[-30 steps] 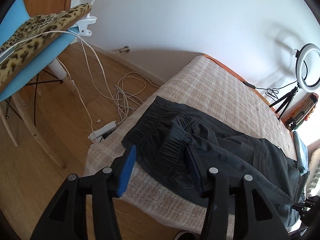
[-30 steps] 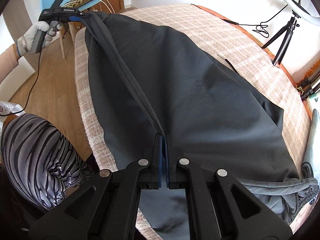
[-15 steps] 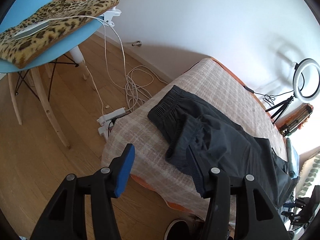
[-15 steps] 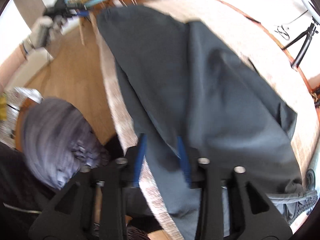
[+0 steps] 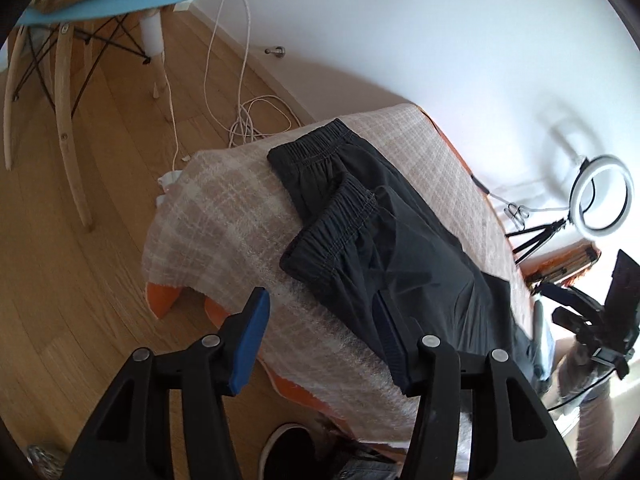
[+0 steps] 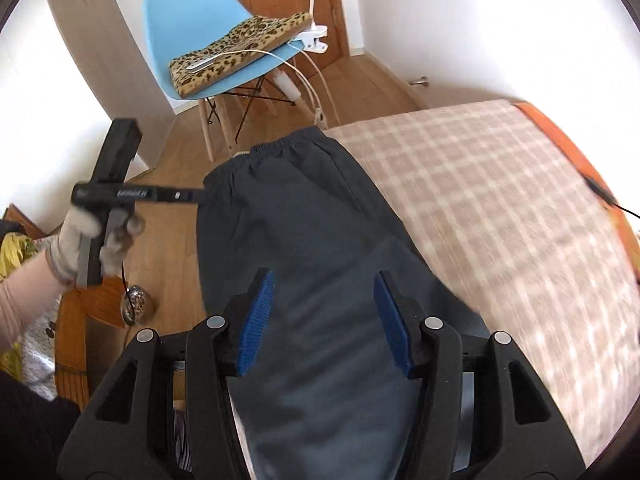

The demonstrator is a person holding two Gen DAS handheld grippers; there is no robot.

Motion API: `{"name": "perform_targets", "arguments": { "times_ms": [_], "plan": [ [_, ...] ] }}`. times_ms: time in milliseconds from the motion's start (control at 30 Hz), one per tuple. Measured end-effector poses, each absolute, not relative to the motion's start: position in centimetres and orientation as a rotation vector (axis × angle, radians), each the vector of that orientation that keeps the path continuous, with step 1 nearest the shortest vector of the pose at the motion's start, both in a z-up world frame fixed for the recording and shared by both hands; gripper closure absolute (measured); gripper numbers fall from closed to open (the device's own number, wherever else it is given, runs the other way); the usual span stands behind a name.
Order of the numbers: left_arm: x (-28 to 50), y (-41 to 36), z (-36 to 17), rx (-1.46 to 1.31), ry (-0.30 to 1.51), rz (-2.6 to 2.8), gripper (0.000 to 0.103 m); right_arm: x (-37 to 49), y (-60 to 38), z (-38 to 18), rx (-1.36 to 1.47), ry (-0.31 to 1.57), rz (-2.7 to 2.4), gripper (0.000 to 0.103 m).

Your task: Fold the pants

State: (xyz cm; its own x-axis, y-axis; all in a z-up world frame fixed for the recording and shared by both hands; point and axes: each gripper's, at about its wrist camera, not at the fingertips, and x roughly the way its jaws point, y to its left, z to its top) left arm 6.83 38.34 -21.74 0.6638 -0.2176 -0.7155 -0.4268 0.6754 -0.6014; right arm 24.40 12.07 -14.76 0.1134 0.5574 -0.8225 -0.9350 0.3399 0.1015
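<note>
Right gripper (image 6: 323, 320) just let go, jaws opening with nothing pinched now; a second ago it clamped the fold. Left gripper (image 5: 320, 336) hangs half open, empty too. Pants (image 5: 384, 232) lie folded lengthwise on the bed (image 5: 224, 208), waistband toward 11 o'clock, so a crosswise fold probably comes next.

Home bedroom: bed w/ plaid blanket (image 6: 500, 200), blue chair (image 6: 192, 20), wood floor (image 5: 80, 240), ring light (image 5: 601, 199).

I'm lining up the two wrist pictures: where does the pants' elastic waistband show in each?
Left wrist: waistband upper centre, at the bed's near end.
Right wrist: waistband left of centre, near the blue chair.
Shared landmark: the plaid blanket.
</note>
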Motion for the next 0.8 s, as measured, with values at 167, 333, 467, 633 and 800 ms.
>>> {"name": "perform_targets", "arguments": {
  "times_ms": [167, 333, 467, 633, 800],
  "plan": [
    [7.1, 38.5, -23.1, -0.9, 0.841, 0.161, 0.052, 26.5, 18.2, -18.1, -0.514, 0.951, 1.216, 0.048],
    [7.8, 38.3, -23.4, -0.88, 0.833, 0.185, 0.052, 27.6, 22.6, -21.2, -0.487, 0.995, 1.284, 0.048],
    [8.4, 37.9, -23.2, -0.829, 0.831, 0.193, 0.052, 27.9, 25.2, -23.2, -0.47, 1.056, 1.316, 0.048],
    [8.7, 37.3, -22.5, -0.764, 0.821, 0.214, 0.063, 26.8, 27.4, -24.4, -0.509, 1.088, 1.348, 0.048],
    [8.3, 37.0, -21.4, -0.692, 0.786, 0.216, 0.081, 25.5, 27.5, -24.6, -0.524, 1.079, 1.384, 0.094]
  ]
}}
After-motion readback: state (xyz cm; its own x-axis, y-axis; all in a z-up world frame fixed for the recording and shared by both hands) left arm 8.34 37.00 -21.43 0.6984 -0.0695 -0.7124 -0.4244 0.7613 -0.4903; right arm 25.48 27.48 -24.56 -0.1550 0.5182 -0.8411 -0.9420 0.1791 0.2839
